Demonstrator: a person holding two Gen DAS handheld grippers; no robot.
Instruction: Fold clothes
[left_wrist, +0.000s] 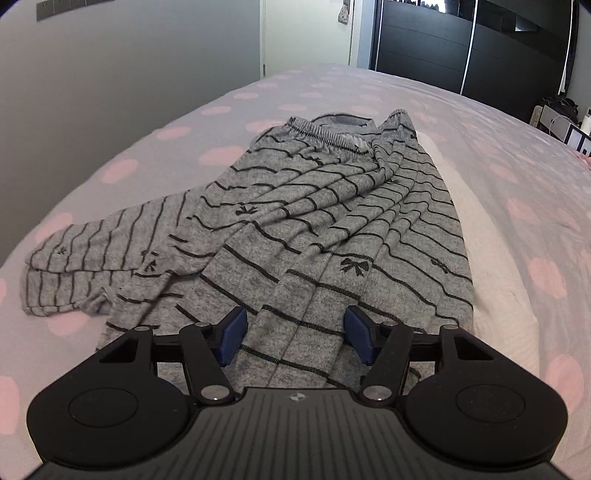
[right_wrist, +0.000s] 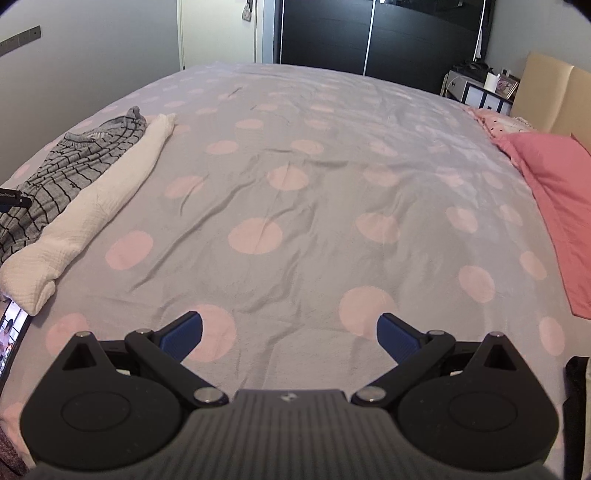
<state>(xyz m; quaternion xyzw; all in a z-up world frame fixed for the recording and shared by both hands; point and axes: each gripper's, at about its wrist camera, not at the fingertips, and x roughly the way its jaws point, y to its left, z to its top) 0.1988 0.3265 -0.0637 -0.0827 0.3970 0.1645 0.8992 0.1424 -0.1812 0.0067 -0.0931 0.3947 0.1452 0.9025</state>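
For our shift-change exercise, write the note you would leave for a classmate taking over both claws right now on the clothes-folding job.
Left claw: open, holding nothing, poised over the near end of the grey knit garment with thin dark stripes and bow prints.
Right claw: open, empty, above bare pink-dotted grey bedsheet.
The garment lies rumpled on the bed, elastic waistband at the far end; a white textured cloth lies along its right side, partly beneath it.
Done: no neat fold visible.
Left: flatten and fold the striped garment; maybe the white cloth too.

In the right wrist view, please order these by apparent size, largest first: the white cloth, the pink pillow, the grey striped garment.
1. White cloth and pink pillow: alike, no ranking; the frame edge cuts the pillow.
2. Grey striped garment: smallest, also cut off.
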